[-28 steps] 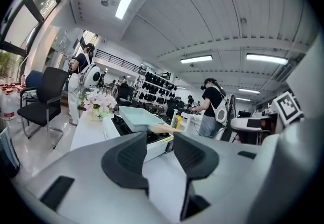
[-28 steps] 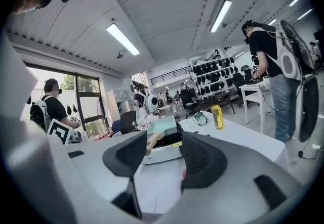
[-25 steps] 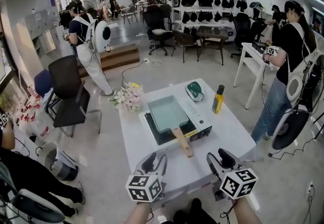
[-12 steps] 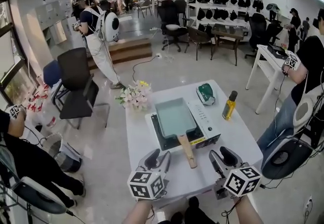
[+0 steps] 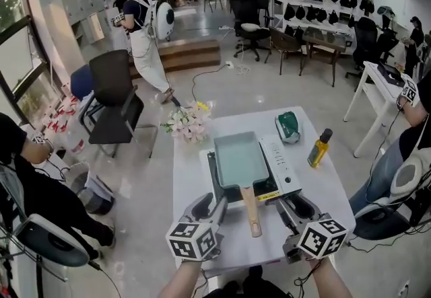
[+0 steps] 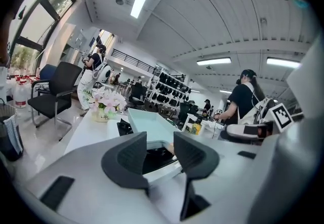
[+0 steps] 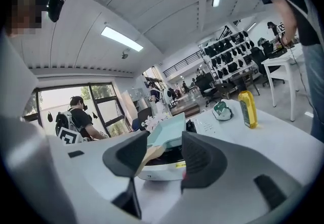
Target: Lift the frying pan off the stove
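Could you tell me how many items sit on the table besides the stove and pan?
3: flower bouquet at the far-left corner, green object at the far-right corner, yellow bottle by the right edge. The table's near edge is partly hidden.

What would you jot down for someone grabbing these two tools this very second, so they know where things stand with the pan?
Left tool: open, empty, on the left of the wooden handle.
Right tool: open, empty, on the right of the handle, which shows ahead of its jaws, ungripped.
Frying pan: sits on the stove on the white table.
Done: nothing lifted yet.
Left: grip the handle, lift the pan off.
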{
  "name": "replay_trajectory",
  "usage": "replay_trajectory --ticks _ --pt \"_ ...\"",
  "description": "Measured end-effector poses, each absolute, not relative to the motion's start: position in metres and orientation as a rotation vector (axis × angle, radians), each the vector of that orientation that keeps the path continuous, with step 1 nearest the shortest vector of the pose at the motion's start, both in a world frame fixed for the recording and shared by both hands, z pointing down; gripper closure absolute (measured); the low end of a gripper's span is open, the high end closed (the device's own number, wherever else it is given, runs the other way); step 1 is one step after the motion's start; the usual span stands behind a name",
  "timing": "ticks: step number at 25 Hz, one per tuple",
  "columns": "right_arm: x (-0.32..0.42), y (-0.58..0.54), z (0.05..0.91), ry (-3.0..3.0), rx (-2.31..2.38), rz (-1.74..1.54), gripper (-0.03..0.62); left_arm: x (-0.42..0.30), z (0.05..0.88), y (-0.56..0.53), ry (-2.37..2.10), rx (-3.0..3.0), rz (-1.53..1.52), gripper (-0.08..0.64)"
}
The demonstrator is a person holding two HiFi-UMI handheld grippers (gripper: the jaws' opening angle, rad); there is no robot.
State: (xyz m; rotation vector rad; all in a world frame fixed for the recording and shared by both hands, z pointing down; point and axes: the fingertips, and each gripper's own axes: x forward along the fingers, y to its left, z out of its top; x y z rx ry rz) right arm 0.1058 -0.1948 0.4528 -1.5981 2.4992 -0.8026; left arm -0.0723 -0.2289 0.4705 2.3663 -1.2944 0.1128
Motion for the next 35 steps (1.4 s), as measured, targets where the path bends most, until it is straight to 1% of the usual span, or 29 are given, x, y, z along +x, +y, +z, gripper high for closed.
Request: replay_trajectory --ticks 16,26,35 --pt "0.091 -0.225 0.480 2.586 -1.424 -0.955 0.394 -0.059 0.501 -0.243 -1.187 2.132 0.025 0.402" --pt "0.093 -0.224 0.484 2.590 -1.384 -1.019 0.394 -0.035 0.503 -0.241 -0.976 1.964 -0.143 0.379" --pt "0.090 -0.224 0.490 2.595 -1.352 -1.055 0.396 -0.014 0.513 -0.244 -0.831 1.851 -0.190 0.373"
